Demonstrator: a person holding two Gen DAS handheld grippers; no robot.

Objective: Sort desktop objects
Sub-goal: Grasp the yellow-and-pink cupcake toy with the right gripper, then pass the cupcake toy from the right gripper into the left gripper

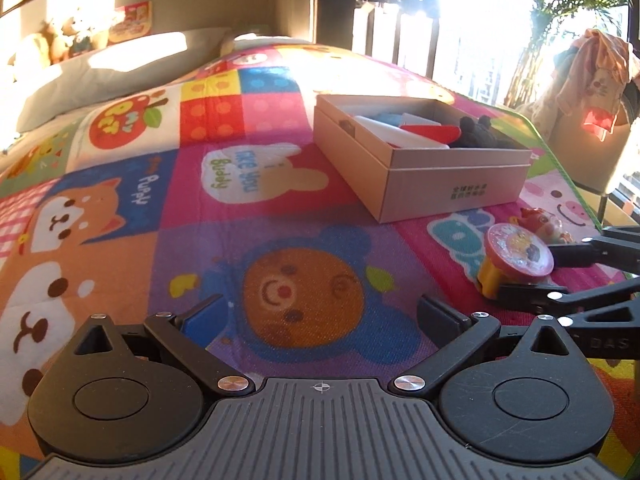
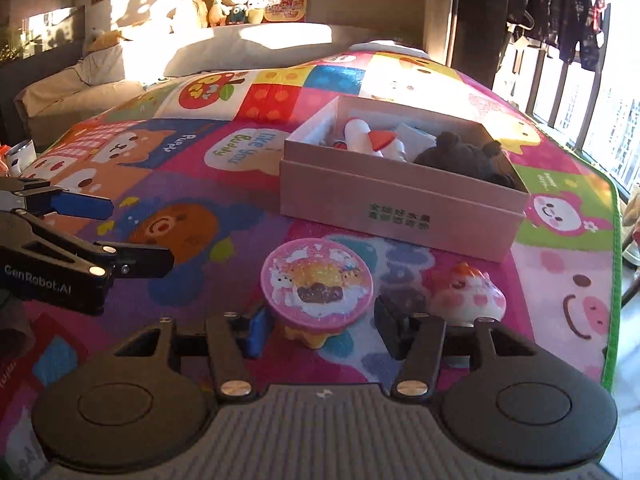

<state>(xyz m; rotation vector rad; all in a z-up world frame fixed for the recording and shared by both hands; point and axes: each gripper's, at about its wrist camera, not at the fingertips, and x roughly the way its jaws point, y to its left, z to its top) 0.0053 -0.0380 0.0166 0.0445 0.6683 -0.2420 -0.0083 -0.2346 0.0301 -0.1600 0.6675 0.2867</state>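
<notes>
Now the right gripper [image 2: 316, 330] brackets a round glossy pink-topped toy [image 2: 316, 286] unpinched, near the mat's [image 2: 560, 248] right edge; left gripper [image 1: 320, 314] gapes empty.

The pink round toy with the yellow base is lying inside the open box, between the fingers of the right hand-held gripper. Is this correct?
Not quite. The pink round toy is not inside the open box; it stands on the colourful mat in front of the box. It does sit between the fingers of the right hand-held gripper, as the right wrist view shows.
</notes>
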